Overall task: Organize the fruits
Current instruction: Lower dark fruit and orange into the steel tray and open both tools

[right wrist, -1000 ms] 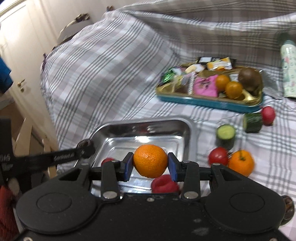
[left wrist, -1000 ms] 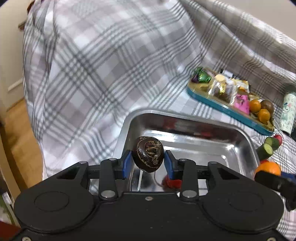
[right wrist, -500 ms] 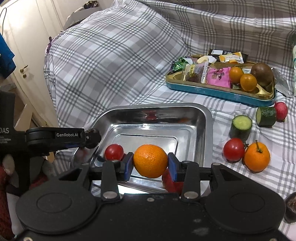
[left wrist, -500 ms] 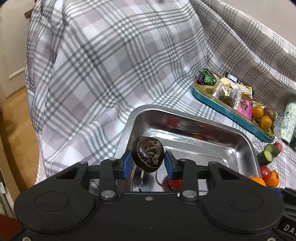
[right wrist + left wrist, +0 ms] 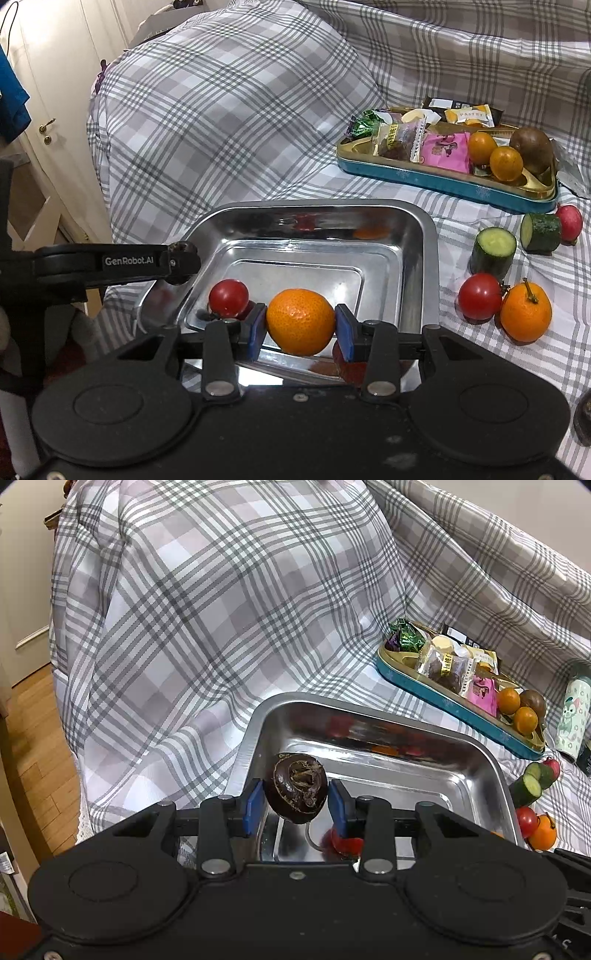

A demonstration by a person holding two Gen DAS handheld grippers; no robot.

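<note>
My left gripper (image 5: 296, 803) is shut on a dark brown round fruit (image 5: 300, 792) and holds it above the near left corner of a steel tray (image 5: 369, 722). My right gripper (image 5: 301, 332) is shut on an orange tangerine (image 5: 300, 321) above the near edge of the same tray (image 5: 424, 236). A red tomato (image 5: 228, 297) lies in the tray, and another red fruit (image 5: 351, 367) shows partly under my right finger. The left gripper (image 5: 177, 260) shows at the tray's left rim in the right wrist view.
On the checked cloth right of the tray lie a tomato (image 5: 479, 296), a tangerine (image 5: 525, 316), two cucumber pieces (image 5: 493, 251) and a radish (image 5: 569, 222). A teal tin (image 5: 443, 181) with sweets, two small oranges and a kiwi stands behind. A patterned can (image 5: 570, 718) stands at far right.
Both grippers have drawn back and up from the tray, each still holding its fruit. More of the tray and the loose fruit now shows.
</note>
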